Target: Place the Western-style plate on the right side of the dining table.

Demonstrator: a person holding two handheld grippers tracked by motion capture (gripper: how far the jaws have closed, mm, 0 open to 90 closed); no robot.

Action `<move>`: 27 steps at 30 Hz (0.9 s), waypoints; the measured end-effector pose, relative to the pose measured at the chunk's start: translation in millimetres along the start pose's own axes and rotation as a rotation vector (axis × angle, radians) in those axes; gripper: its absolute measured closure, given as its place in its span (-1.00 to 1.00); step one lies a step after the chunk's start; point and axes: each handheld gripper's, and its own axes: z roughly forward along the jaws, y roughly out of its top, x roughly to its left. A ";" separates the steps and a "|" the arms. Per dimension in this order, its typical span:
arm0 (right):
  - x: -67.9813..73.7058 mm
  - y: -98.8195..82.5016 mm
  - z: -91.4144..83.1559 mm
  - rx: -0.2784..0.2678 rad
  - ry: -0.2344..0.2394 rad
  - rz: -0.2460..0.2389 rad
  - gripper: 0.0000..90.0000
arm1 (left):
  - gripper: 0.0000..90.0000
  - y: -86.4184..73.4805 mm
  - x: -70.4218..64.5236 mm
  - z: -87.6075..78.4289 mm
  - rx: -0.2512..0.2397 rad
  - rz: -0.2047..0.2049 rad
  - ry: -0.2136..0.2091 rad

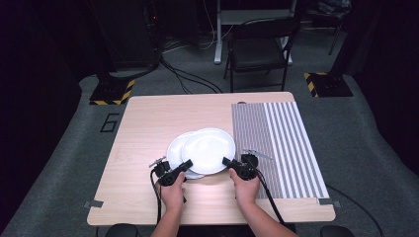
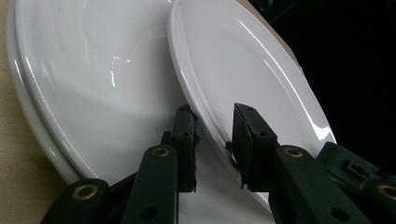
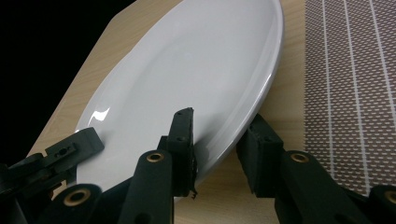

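Note:
A white top plate (image 1: 207,148) lies partly over a lower white plate (image 1: 175,148) near the middle of the wooden table (image 1: 148,118). My left gripper (image 1: 188,164) is shut on the top plate's near left rim. In the left gripper view its jaws (image 2: 215,135) straddle that rim of the top plate (image 2: 243,60), above the lower plate (image 2: 93,70). My right gripper (image 1: 226,162) is shut on the near right rim. In the right gripper view one jaw (image 3: 217,140) rests on the top plate (image 3: 187,70) and the other sits under its edge, which is tilted up off the table.
A striped grey placemat (image 1: 276,143) covers the table's right part, beside the plates (image 3: 350,70). A folding chair (image 1: 259,49) stands beyond the far edge. Bare wood lies left of the plates and along the near edge.

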 end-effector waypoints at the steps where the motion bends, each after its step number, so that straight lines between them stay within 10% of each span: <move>1: 0.0 0.1 -0.3 -0.003 0.004 0.002 0.50 | 0.57 0.1 0.2 0.0 0.000 -0.002 -0.001; 27: 12.5 14.0 -10.1 -0.028 0.020 -0.053 0.49 | 0.56 11.9 -10.9 -7.8 -0.033 0.028 -0.029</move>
